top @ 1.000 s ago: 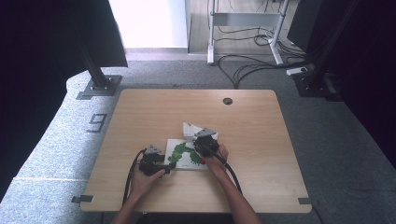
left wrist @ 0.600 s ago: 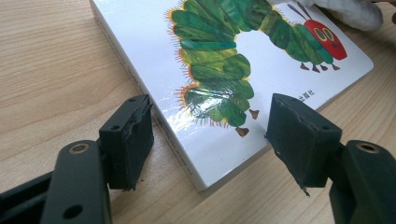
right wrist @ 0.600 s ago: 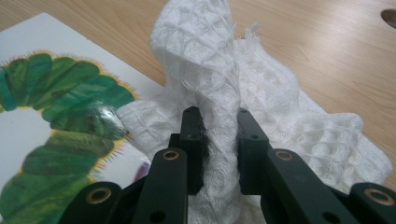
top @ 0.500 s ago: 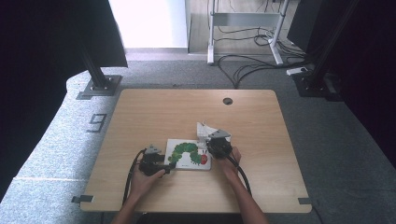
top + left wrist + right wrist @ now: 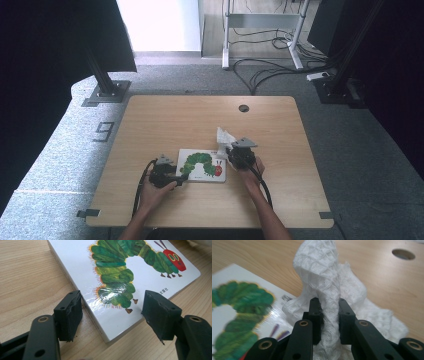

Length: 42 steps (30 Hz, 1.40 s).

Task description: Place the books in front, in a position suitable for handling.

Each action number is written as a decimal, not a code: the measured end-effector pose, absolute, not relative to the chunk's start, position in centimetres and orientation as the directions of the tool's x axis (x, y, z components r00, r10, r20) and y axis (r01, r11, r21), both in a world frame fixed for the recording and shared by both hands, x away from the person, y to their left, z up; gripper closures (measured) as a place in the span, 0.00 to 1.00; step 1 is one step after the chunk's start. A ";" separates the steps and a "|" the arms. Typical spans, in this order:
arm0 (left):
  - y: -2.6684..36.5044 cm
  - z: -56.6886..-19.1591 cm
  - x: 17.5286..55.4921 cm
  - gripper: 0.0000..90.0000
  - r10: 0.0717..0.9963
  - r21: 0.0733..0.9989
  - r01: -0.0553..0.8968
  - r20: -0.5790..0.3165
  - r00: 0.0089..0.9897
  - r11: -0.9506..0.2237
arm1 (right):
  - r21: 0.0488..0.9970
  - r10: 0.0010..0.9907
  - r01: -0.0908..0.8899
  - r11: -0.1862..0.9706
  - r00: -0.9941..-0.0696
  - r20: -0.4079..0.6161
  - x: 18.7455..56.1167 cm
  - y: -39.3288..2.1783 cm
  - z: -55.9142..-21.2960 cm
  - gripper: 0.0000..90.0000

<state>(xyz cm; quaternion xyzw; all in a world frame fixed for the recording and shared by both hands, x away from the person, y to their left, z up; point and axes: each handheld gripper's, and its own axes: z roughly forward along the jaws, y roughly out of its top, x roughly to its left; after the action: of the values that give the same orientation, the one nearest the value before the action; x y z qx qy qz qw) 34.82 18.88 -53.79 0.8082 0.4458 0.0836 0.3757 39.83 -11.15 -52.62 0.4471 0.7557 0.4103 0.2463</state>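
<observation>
A white board book (image 5: pixel 200 165) with a green caterpillar on its cover lies flat on the wooden table (image 5: pixel 165 120), toward the near edge. My left gripper (image 5: pixel 182 176) sits at the book's near left corner. In the left gripper view its jaws straddle that corner of the book (image 5: pixel 125 270), pads against its two edges, with the gripper (image 5: pixel 112 315) low on the table. My right gripper (image 5: pixel 227 150) is at the book's right end, shut on a crumpled white cloth (image 5: pixel 223 136). In the right gripper view the cloth (image 5: pixel 319 270) stands up between the closed jaws of the gripper (image 5: pixel 329 315), beside the book (image 5: pixel 237 315).
A round cable hole (image 5: pixel 243 108) sits at the table's far edge. Beyond the table are a white desk frame (image 5: pixel 260 30) and cables on the carpet. A black stand (image 5: pixel 102 82) rises at the far left. Bare wood spreads far and to both sides of the book.
My right gripper has carried the cloth to the right, off the book's cover to its right end, uncovering the caterpillar. The left gripper and the book have stayed put.
</observation>
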 end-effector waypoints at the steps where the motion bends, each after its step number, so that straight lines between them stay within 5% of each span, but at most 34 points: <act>1: 18.9 -53.8 34.8 0.36 0.783 0.681 0.657 -0.198 0.589 -0.322 | 0.840 0.878 0.474 0.264 -0.479 -0.005 39.8 -11.1 -52.6 0.84; 12: 18.4 -53.8 34.7 0.36 0.782 0.681 0.655 -0.195 0.593 -0.327 | 0.875 0.773 0.393 0.281 -0.634 0.037 38.5 -5.6 -50.2 0.84; 26: 18.3 -53.8 34.6 0.36 0.782 0.686 0.652 -0.194 0.592 -0.324 | 0.809 0.673 0.389 0.441 -0.740 -0.012 38.7 3.4 -53.3 0.84; 42: 18.3 -53.9 34.5 0.36 0.786 0.688 0.653 -0.195 0.587 -0.317 | 0.803 0.719 0.420 0.424 -0.695 -0.016 38.9 1.2 -53.8 0.85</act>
<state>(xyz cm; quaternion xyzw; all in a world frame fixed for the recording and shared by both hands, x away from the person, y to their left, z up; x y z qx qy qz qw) 34.47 18.27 -53.88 0.8066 0.4460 0.0883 0.3778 38.90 1.20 -53.77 0.3455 0.8239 0.4108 0.1818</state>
